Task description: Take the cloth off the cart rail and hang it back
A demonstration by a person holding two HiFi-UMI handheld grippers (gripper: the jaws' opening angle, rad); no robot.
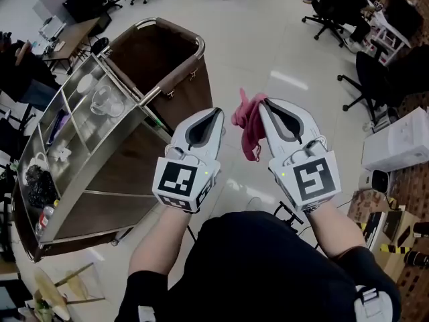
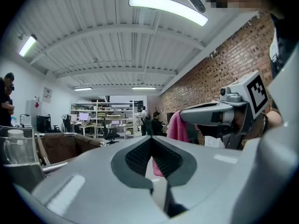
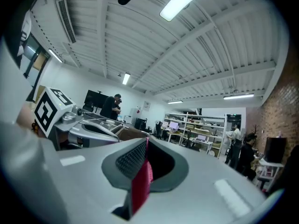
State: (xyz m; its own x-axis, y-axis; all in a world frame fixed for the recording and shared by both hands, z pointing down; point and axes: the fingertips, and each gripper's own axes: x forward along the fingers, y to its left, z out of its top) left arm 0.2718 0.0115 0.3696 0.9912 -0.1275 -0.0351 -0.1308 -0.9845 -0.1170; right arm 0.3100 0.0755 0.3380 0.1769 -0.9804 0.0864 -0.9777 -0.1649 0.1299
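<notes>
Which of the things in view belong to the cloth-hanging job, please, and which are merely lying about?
Belongs to the job:
- pink cloth, pinched in the right hand-held gripper
- cart rail
- left hand-held gripper, shut with nothing in it

Just lying about:
- clear jug
- office chair
- white box

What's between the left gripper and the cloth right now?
Nothing: head view shows only bare floor between the left gripper and the cloth pinched in the right gripper.
</notes>
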